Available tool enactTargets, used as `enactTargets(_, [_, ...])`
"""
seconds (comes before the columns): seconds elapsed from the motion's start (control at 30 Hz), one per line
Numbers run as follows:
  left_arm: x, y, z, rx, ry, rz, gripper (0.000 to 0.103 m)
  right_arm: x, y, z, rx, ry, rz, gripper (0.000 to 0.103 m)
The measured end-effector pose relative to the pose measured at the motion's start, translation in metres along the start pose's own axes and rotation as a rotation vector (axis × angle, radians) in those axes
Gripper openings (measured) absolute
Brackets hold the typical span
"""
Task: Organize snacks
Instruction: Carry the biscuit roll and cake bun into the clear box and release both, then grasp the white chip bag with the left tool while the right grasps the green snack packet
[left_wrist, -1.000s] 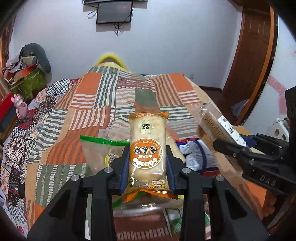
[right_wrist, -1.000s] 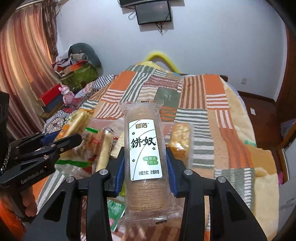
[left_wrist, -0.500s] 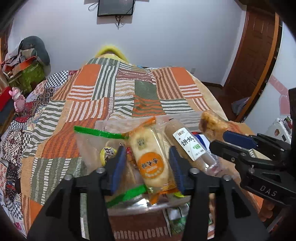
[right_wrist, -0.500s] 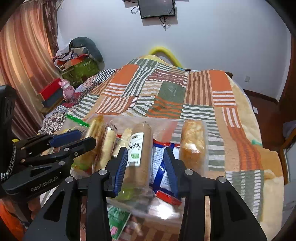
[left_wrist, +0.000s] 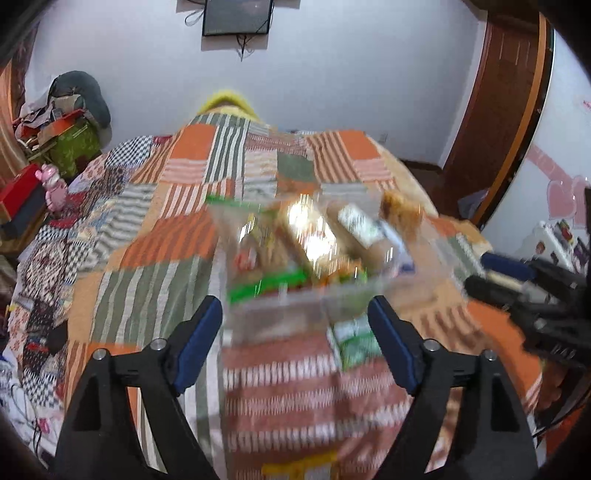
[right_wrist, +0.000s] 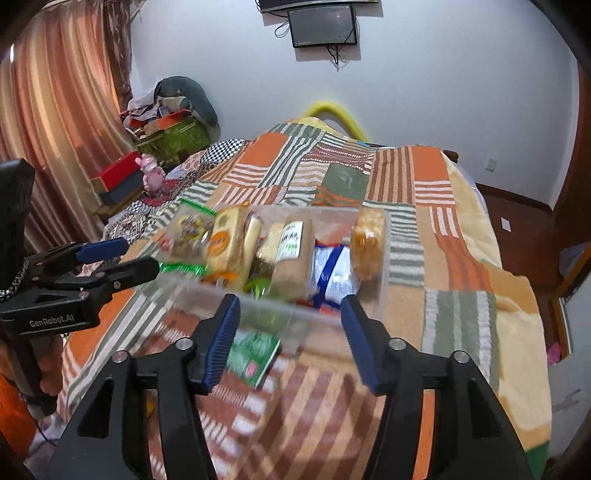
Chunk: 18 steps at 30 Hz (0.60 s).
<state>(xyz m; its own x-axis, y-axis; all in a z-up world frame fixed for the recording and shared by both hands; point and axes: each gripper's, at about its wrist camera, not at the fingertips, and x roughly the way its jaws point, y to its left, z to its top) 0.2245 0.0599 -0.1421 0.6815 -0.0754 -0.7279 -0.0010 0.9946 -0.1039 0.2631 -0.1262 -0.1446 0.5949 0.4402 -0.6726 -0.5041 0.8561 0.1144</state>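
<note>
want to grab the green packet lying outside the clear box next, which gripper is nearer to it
Right. The green packet lies on the quilt just inside the right gripper, beside its left finger. The left gripper has it farther forward, toward its right finger. Both jaws are opening, empty.

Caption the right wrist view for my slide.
Right gripper, jaws opening and empty, before a clear bin of snacks on a patchwork quilt.

A lived-in home bedroom.
Orange-and-green striped patchwork quilt (right_wrist: 369, 184) covers the bed, black wall-mounted television (right_wrist: 323, 26) above, peach curtains (right_wrist: 55, 122) alongside.
</note>
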Motion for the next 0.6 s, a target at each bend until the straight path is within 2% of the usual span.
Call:
enactTargets(0.33, [-0.009,-0.005,-0.095,0.006,0.172,0.000,0.083,-0.026,0.021,-0.040,-0.004,0.024,0.024,0.055])
enactTargets(0.6, [-0.002,-0.010,-0.134,-0.016,0.247,-0.031,0.083,-0.030,0.031,-0.066,-0.004,0.059,0.042,0.055])
